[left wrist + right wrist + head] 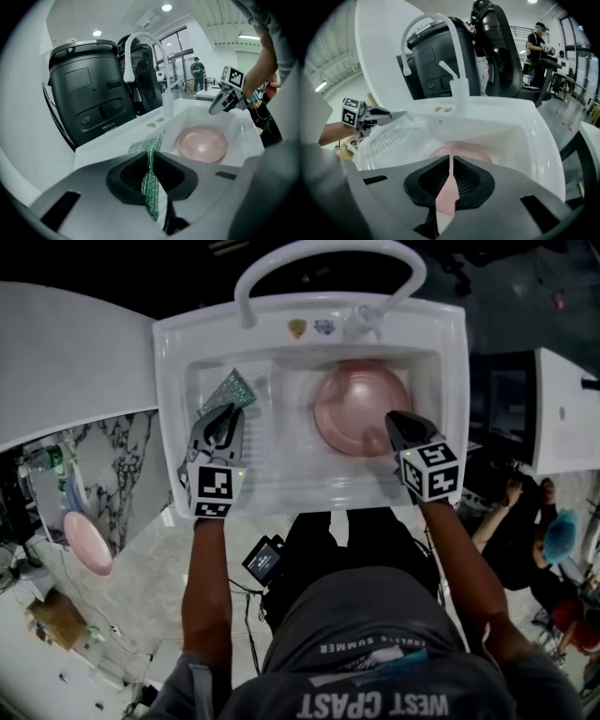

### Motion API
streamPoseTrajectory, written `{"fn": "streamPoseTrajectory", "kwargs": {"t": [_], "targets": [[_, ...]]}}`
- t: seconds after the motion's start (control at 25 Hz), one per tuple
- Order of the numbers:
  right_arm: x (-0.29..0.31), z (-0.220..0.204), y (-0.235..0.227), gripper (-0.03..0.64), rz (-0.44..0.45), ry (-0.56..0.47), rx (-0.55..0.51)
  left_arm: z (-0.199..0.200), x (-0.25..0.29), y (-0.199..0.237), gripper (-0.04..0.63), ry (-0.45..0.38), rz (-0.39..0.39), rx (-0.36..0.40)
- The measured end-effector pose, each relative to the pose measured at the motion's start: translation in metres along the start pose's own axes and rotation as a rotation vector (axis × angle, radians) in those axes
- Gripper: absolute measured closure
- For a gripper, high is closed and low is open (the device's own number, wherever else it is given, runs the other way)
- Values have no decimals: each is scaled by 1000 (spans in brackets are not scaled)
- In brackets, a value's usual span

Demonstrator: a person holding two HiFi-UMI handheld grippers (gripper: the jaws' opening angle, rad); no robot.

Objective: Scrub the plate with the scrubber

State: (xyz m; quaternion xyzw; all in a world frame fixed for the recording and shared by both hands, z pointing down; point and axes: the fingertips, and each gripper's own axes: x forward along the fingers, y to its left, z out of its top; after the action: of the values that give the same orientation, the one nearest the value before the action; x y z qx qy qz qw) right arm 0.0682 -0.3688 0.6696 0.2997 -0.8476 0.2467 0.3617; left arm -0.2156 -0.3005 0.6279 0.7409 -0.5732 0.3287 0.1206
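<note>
A green glittery scrubber (232, 390) lies on the ribbed left part of the white sink (173, 352). My left gripper (228, 412) is shut on its near edge; in the left gripper view the scrubber (146, 145) runs pinched between the jaws. A pink plate (361, 404) rests in the basin on the right. My right gripper (394, 418) is shut on the plate's near right rim. The right gripper view shows the pink rim (446, 192) clamped between the jaws. The plate (202, 143) is dry-looking and lies flat.
A white arched faucet (328, 254) stands at the back of the sink. A dark appliance (89, 93) sits behind the sink. Another pink dish (87, 542) lies far left, off the sink. A person (553, 540) is at the right.
</note>
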Motion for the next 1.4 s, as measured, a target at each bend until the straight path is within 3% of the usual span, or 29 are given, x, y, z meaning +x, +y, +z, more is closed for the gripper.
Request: {"fn": "streamPoseTrajectory", "kwargs": {"t": [0.16,0.28,0.48,0.88,1.12,1.4], "targets": [[9,-36,-28,580,-76,97,229,12,-10,1,549,-39,29,-20],[14,-56,-45,492,-120,129,419,18,-15,-1,549,-56,38,-35],[16,-88,-69,456,-203,164,720,24,-22,-5,549,-80,41,-49],[40,-118,-85,439,-281,294,936,39,-32,-14,548,-138,43,-75],[52,-132,-92,440,-376,359,935,47,-38,-21,548,-162,30,-73],[49,-135,-88,430,-371,412,937,47,-41,-19,548,-184,32,-90]]}}
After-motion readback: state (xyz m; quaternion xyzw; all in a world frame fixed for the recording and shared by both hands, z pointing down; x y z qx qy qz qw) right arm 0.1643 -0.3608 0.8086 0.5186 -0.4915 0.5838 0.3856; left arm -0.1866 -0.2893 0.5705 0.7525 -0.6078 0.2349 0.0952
